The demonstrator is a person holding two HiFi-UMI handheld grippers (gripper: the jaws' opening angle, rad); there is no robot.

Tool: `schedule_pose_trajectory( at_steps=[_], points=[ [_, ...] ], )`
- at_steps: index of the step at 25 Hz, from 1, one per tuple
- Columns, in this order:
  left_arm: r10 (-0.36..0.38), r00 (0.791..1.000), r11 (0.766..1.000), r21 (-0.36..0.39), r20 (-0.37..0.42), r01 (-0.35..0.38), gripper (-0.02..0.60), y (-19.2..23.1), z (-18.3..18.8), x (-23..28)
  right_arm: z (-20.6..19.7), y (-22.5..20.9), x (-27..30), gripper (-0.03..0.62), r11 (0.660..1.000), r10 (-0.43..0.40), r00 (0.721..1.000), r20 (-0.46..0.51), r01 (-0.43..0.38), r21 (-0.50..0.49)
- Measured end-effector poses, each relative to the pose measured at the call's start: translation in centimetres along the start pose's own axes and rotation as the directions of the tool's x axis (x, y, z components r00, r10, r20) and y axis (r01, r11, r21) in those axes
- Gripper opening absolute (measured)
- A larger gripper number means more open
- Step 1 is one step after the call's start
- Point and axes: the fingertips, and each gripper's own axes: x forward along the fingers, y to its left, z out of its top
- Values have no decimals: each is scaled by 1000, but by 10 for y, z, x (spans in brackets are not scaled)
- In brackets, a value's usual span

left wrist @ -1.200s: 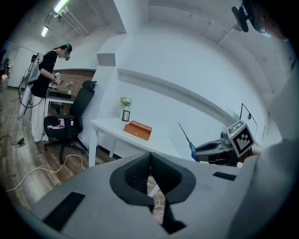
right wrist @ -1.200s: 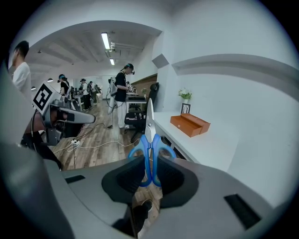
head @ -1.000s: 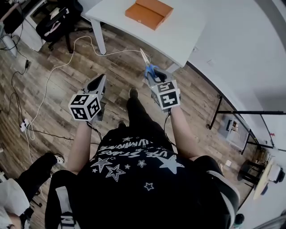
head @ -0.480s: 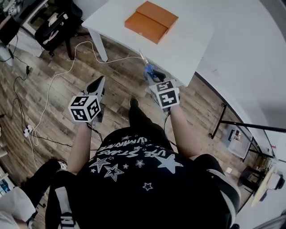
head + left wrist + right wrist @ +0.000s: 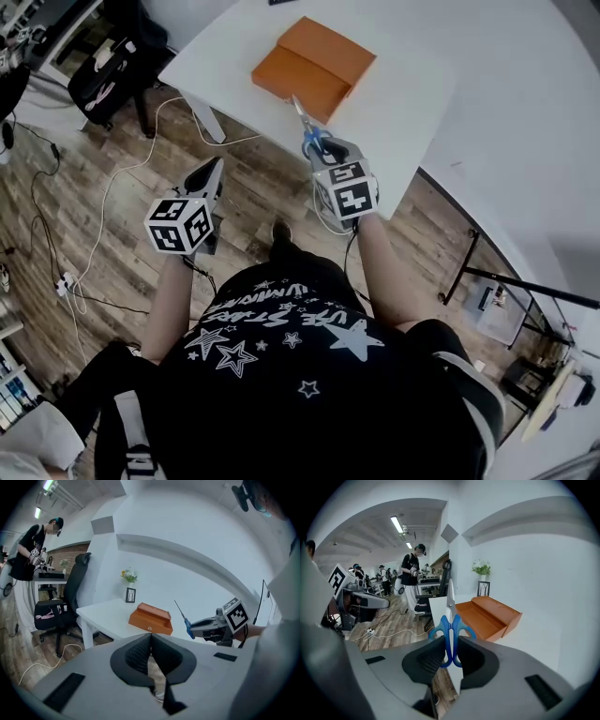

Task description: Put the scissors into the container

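Blue-handled scissors (image 5: 310,132) stand blades-up, with my right gripper (image 5: 327,156) shut on their handles. They hover over the near edge of the white table (image 5: 412,84), just short of the orange open container (image 5: 314,67). In the right gripper view the scissors (image 5: 451,630) sit between the pads, and the container (image 5: 487,616) lies just ahead to the right. My left gripper (image 5: 208,174) hangs over the floor to the left, shut with nothing in it. The left gripper view shows its jaws (image 5: 151,637) closed together, with the container (image 5: 151,619) and scissors (image 5: 185,618) beyond them.
A black office chair (image 5: 117,52) stands left of the table, and a white cable (image 5: 112,178) snakes over the wooden floor. A small picture frame (image 5: 130,594) and flowers sit at the table's far side. Other people work in the room's background.
The table and container have come closer. My right gripper has carried the scissors from above the floor to over the table's near edge. The left gripper has hardly shifted.
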Motion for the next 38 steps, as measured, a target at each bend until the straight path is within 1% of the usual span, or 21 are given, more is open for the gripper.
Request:
schedule_pose_trajectory(
  at_steps=[7,13,17,23,27,32,34,38],
  points=[
    [1,1000,1000,12,4,-1,18,-2,31,67,18,-62,32,101,1000,5,1000,5,-5,0],
    [7,1000,1000,16,13,-7,18,-7,51,107,29,-101,51,101,1000,14,1000,10,-13,-4],
    [14,1000,1000,17,7,-14,18,-8,57,116,33,-112,59,101,1000,24,1000,0,-24,-13],
    [26,1000,1000,11,0,-26,18,8,58,116,39,-108,70,101,1000,22,1000,-8,-22,-19],
    [-3,1000,1000,23,-10,3,18,24,68,129,47,-108,80,101,1000,-3,1000,-16,2,-19],
    [-57,998,997,52,-27,58,18,34,92,162,58,-117,99,101,999,-18,998,-59,16,-33],
    [-78,996,995,60,-37,80,18,41,102,177,61,-121,111,101,998,-25,996,-86,21,-56],
    [-120,991,990,67,-51,123,18,67,122,202,69,-128,140,101,989,-52,986,-157,30,-142]
  ],
)
